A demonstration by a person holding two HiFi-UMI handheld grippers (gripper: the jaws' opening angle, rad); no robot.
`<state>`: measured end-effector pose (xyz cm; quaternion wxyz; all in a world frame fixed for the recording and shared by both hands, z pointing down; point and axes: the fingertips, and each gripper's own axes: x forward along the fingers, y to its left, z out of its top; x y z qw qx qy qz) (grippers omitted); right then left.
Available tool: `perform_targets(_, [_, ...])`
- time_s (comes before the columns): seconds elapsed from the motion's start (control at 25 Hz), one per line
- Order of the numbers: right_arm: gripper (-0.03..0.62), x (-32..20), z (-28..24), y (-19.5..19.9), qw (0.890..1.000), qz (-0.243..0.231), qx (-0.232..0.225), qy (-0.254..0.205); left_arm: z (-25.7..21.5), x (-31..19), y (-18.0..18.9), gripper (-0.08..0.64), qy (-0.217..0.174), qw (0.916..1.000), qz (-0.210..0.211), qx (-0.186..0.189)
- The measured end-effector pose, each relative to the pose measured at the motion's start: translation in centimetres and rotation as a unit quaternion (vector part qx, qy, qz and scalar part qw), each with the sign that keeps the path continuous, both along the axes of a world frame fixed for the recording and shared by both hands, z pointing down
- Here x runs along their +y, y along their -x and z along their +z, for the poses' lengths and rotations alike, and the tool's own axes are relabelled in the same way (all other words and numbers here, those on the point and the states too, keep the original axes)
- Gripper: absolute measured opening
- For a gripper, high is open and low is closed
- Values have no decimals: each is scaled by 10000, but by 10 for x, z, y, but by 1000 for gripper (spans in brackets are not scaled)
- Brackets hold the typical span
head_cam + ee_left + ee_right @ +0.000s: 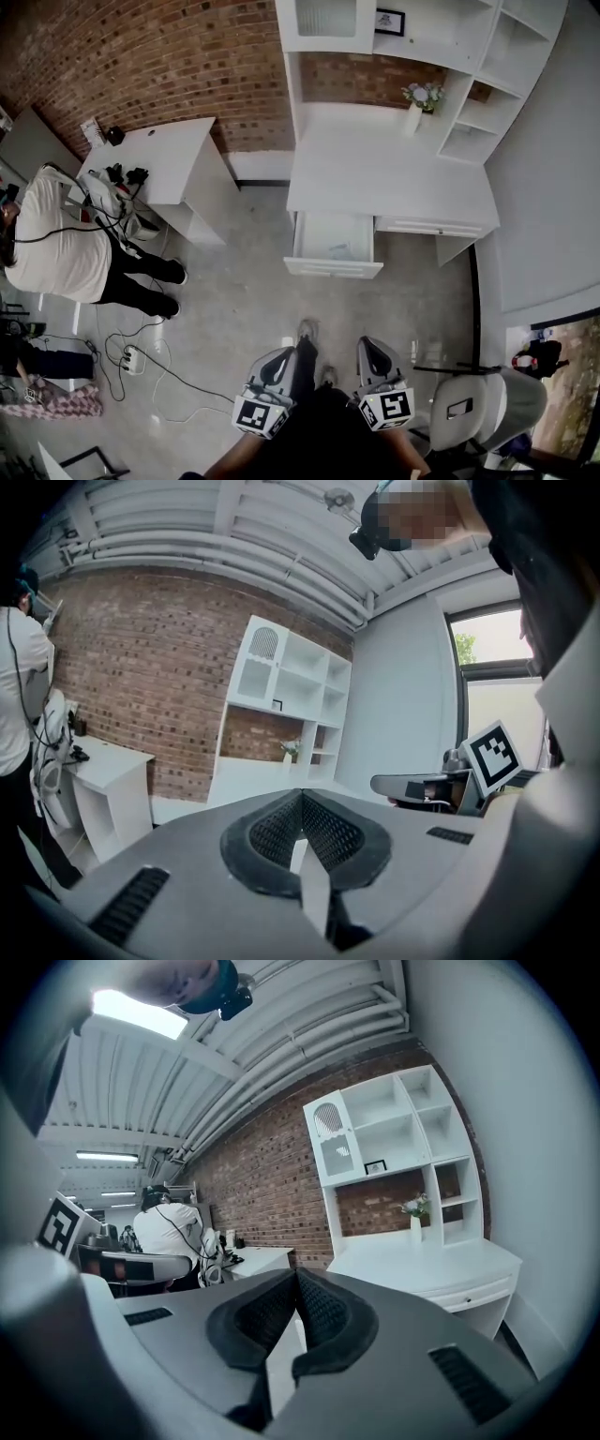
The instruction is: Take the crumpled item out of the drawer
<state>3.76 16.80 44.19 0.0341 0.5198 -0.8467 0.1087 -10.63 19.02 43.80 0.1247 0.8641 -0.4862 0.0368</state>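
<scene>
I hold my left hand-held gripper low in front of me, its jaws pressed together with nothing between them. My right hand-held gripper is just beside it, jaws likewise closed and empty. Both point across the grey floor toward the white desk, well apart from it. The desk's left drawer is pulled open, and the pale crumpled item lies inside it, toward the front. On the desk, by the brick wall, stands a vase of flowers, with white shelves above and to the right. A grey chair is close on my right. Far to my left, a person in a white shirt stands at a smaller white desk.
</scene>
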Motion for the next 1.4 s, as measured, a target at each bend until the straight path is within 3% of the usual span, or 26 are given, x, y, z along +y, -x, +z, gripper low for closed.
perform_targets(0.28, [14,-116,3,1,9996,235,159,75,15,-129,-6,17,30,9991,414,-75])
perform_targets(0.44, [14,-187,-6,-9,9981,599,166,34,17,-210,-14,17,7,9958,886,-227])
perform_targets(0.6, [14,-227,0,-15,9970,753,147,64,38,-262,-25,17,48,9904,1289,-490])
perform_targets(0.76, [14,-257,7,-22,9964,788,193,248,70,-296,-45,17,370,9845,1592,-632])
perform_targets(1.08, [14,-336,40,-49,9969,556,133,542,173,-375,-95,18,968,9594,2129,-1575])
perform_targets(1.24, [14,-364,58,-63,9959,472,80,762,246,-397,-104,18,1547,9378,2287,-2104])
perform_targets(1.4, [14,-386,78,-81,9940,418,107,1006,308,-414,-127,28,2016,9151,2597,-2334])
